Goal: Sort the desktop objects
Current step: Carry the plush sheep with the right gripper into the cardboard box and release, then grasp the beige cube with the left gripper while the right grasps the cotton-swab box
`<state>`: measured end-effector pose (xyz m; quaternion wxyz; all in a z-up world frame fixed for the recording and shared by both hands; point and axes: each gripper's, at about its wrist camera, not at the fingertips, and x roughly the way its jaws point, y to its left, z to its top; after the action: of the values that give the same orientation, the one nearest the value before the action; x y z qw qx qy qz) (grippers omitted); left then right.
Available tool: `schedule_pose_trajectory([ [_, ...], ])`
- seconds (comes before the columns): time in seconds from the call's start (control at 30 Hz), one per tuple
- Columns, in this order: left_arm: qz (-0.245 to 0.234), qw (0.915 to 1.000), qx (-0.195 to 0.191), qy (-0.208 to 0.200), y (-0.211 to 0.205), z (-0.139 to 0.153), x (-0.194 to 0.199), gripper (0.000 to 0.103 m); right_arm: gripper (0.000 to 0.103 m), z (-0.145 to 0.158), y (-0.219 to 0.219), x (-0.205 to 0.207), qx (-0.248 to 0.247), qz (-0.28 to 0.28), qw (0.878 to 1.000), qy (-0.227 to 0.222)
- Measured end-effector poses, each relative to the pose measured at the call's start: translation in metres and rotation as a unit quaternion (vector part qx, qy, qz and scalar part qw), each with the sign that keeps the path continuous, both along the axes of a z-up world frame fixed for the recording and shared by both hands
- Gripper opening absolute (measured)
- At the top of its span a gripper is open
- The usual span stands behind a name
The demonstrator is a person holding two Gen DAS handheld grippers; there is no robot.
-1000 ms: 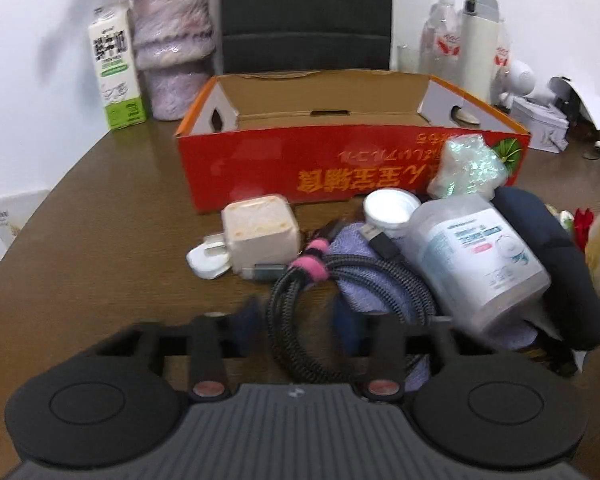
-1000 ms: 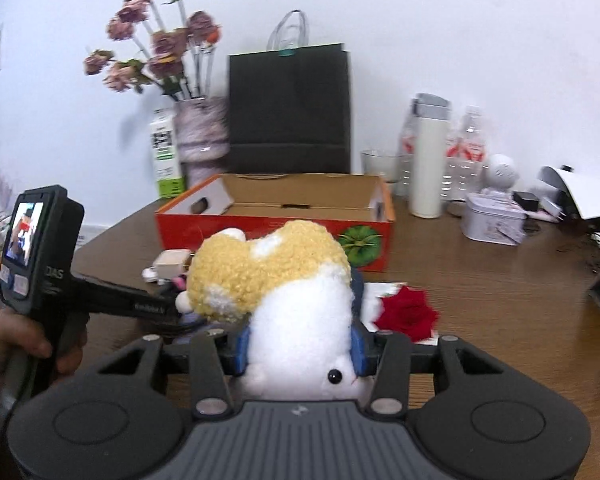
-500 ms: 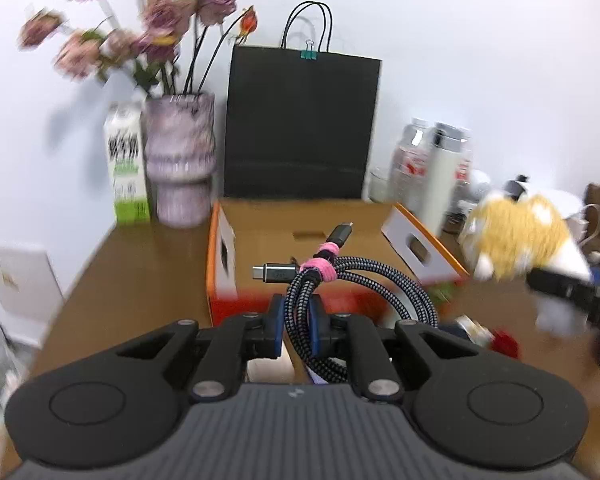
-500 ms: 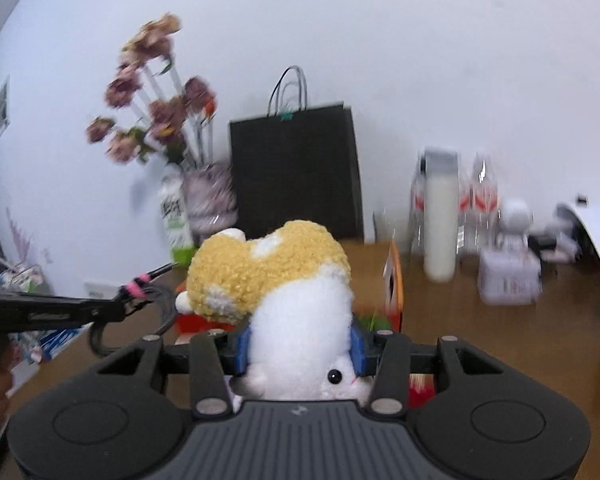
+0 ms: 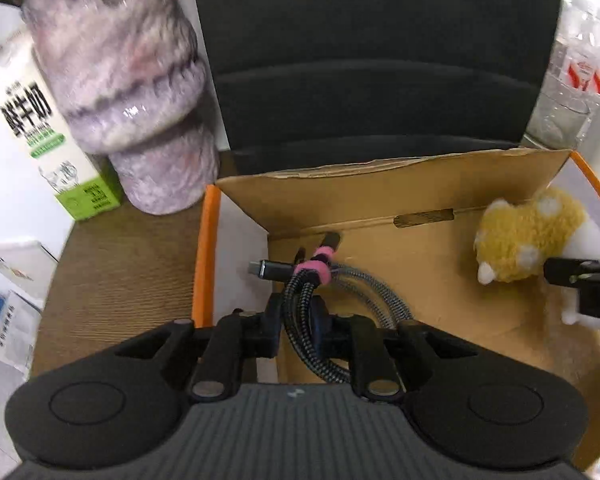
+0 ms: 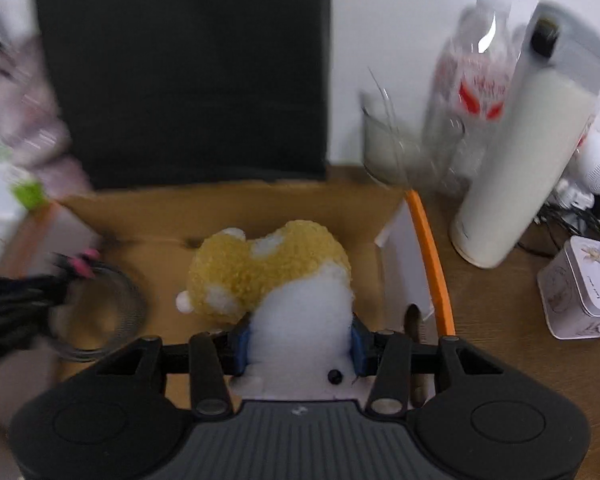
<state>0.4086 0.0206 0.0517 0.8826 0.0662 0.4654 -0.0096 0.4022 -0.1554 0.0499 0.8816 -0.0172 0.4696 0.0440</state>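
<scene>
An open cardboard box (image 5: pixel 380 192) with orange rims fills the middle of both views. My left gripper (image 5: pixel 298 320) hangs over its left half with a coiled black braided cable (image 5: pixel 380 292), tied by a pink band, between its pads. Those jaws are opening, though the pads still touch the cable. The right gripper (image 6: pixel 300 340) is over the box's right half, its blue pads pressing on a yellow and white plush toy (image 6: pixel 268 268) while its jaws are opening. The left wrist view shows the plush toy (image 5: pixel 524 240) at the right, and the right wrist view shows the cable (image 6: pixel 100 304) blurred at the left.
Behind the box stand a black paper bag (image 5: pixel 360 60), a mottled purple vase (image 5: pixel 132 92) and a milk carton (image 5: pixel 40 120). To the right are a white flask (image 6: pixel 520 168), a water bottle (image 6: pixel 472 80), a glass (image 6: pixel 396 148) and a small tin (image 6: pixel 580 288) on the wooden table (image 5: pixel 120 272).
The left gripper closed on the cable, lifted it off the table and carried it over the box. The right gripper carried the plush toy forward over the box; both now point down into it.
</scene>
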Motion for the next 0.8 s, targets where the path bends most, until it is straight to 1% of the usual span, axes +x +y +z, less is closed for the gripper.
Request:
schedule_pose_trajectory([
  [0.07, -0.008, 1.0, -0.001, -0.003, -0.001, -0.001, 0.0, 0.049, 0.051, -0.009, 0.001, 0.009, -0.014, -0.009, 1.0, 0.006],
  [0.1, -0.023, 0.9997, 0.002, -0.011, -0.004, 0.002, -0.003, 0.052, 0.056, -0.011, 0.001, 0.011, -0.014, -0.008, 1.0, 0.006],
  [0.13, -0.032, 0.9993, 0.008, -0.02, -0.006, 0.007, -0.008, 0.053, 0.062, -0.009, 0.0, 0.011, -0.01, -0.006, 1.0, 0.005],
  [0.17, -0.035, 0.9991, 0.008, -0.024, -0.007, 0.013, -0.011, 0.053, 0.066, -0.005, -0.002, 0.009, -0.005, -0.01, 1.0, -0.002],
  [0.23, -0.036, 0.9989, -0.007, -0.028, -0.004, 0.032, -0.024, 0.054, 0.078, 0.011, -0.006, -0.002, 0.009, -0.01, 1.0, -0.019],
  [0.3, -0.029, 0.9988, -0.016, -0.035, 0.001, 0.053, -0.037, 0.063, 0.079, 0.031, -0.007, -0.016, 0.018, -0.004, 0.999, -0.035],
  [0.37, -0.015, 0.9982, -0.027, -0.051, 0.006, 0.075, -0.06, 0.088, 0.08, 0.051, -0.009, -0.034, 0.012, 0.003, 0.999, -0.047],
  [0.4, -0.005, 0.9975, -0.038, -0.059, 0.01, 0.084, -0.074, 0.094, 0.081, 0.061, -0.014, -0.044, 0.01, 0.006, 0.999, -0.053],
  [0.43, 0.004, 0.9967, -0.047, -0.065, 0.014, 0.091, -0.091, 0.101, 0.082, 0.069, -0.017, -0.056, 0.011, 0.008, 0.998, -0.061],
  [0.5, 0.011, 0.9942, -0.068, -0.082, 0.019, 0.098, -0.131, 0.102, 0.083, 0.079, -0.021, -0.083, 0.019, 0.021, 0.997, -0.07],
  [0.53, 0.016, 0.9923, -0.078, -0.095, 0.019, 0.096, -0.156, 0.103, 0.087, 0.08, -0.022, -0.102, 0.026, 0.029, 0.996, -0.077],
  [0.57, 0.021, 0.9912, -0.076, -0.106, 0.02, 0.092, -0.179, 0.103, 0.089, 0.08, -0.022, -0.117, 0.032, 0.037, 0.995, -0.081],
  [0.6, 0.029, 0.9896, -0.071, -0.121, 0.019, 0.087, -0.207, 0.103, 0.09, 0.077, -0.025, -0.134, 0.036, 0.047, 0.994, -0.086],
  [0.67, 0.042, 0.9857, -0.069, -0.148, 0.019, 0.074, -0.26, 0.103, 0.09, 0.069, -0.026, -0.177, 0.044, 0.074, 0.991, -0.099],
  [0.73, 0.047, 0.9821, -0.08, -0.164, 0.019, 0.06, -0.314, 0.103, 0.091, 0.063, -0.028, -0.224, 0.054, 0.083, 0.987, -0.124],
  [0.8, 0.04, 0.9795, -0.099, -0.171, 0.018, 0.045, -0.358, 0.103, 0.092, 0.054, -0.027, -0.271, 0.056, 0.087, 0.984, -0.148],
])
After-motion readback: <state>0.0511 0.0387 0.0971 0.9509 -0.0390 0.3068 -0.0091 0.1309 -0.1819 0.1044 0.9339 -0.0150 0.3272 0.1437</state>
